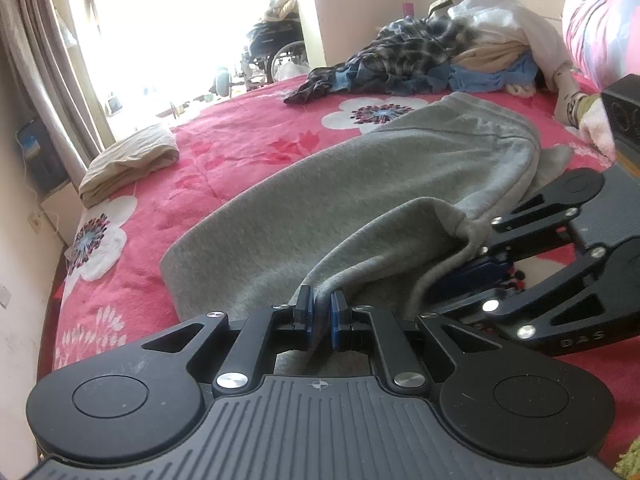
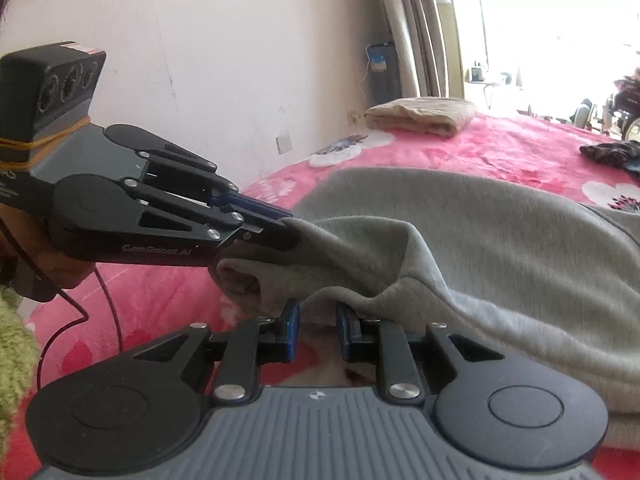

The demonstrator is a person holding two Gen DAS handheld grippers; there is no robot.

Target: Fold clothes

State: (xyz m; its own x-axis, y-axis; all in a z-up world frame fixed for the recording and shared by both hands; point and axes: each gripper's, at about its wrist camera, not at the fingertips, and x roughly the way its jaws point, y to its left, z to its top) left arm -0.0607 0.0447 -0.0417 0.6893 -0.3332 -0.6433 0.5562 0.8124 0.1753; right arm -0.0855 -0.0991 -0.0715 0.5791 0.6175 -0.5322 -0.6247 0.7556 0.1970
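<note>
A grey sweatshirt-like garment (image 1: 360, 184) lies spread on a pink flowered bedspread (image 1: 240, 148). My left gripper (image 1: 322, 312) is shut on the garment's near edge, with grey cloth pinched between its blue pads. From the right wrist view that gripper (image 2: 286, 224) comes in from the left, lifting a corner of the grey garment (image 2: 500, 240). My right gripper (image 2: 316, 320) holds a thick fold of the same edge, and wrinkles spread from its tips. In the left wrist view the right gripper (image 1: 468, 280) reaches under the raised hem from the right.
A folded beige garment (image 1: 128, 164) sits near the bed's far corner. A pile of unfolded clothes (image 1: 440, 56) and a pink pillow (image 1: 604, 28) lie at the back. A wall (image 2: 200, 60) and curtains (image 1: 36, 60) border the bed. A hand (image 2: 60, 268) holds the left gripper.
</note>
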